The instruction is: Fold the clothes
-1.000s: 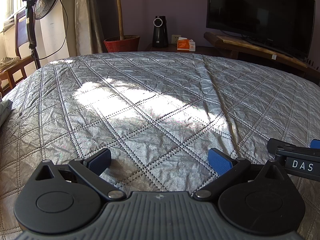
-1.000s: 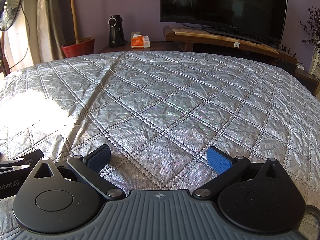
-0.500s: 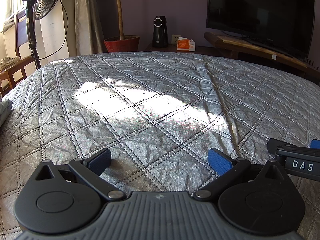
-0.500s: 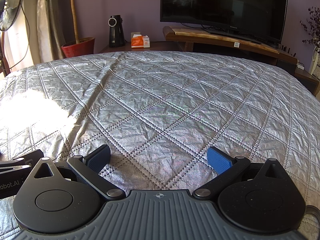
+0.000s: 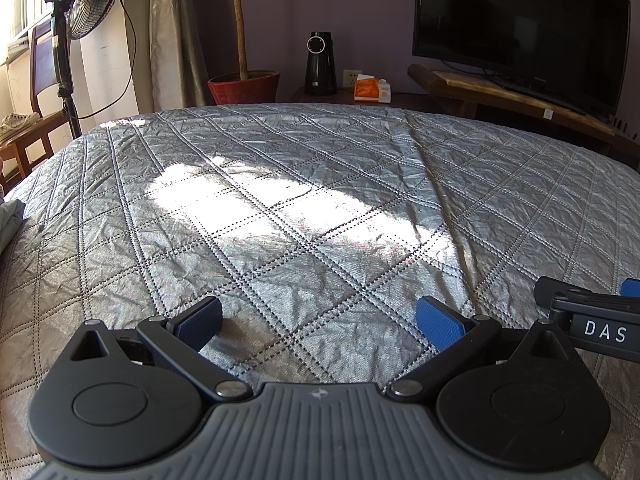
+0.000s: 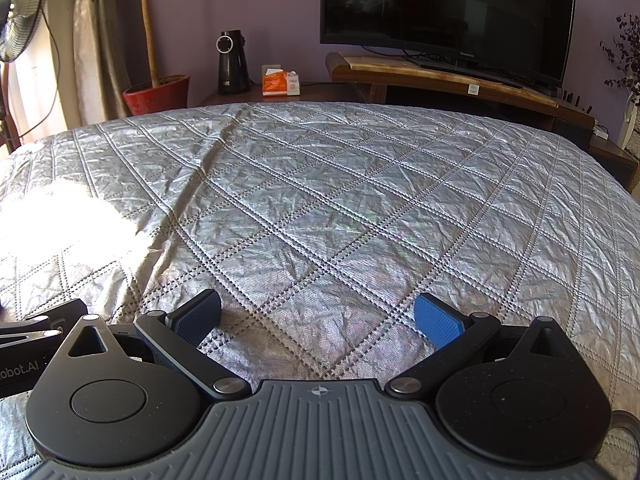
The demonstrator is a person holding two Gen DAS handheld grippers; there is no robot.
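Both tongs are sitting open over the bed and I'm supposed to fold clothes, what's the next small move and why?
Probably swing the left tongs left toward the pale grey-green cloth at the bed's left edge. It is the only garment-like thing in view, though mostly cut off. Both the left and right tongs are open and hold nothing, with only the silver quilted bedspread ahead of them.

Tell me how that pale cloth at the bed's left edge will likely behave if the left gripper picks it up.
The pale cloth looks thin and creased, so it probably hangs floppy and light. Only a corner shows, so its size is unclear. The crinkled silver quilt may drag along.
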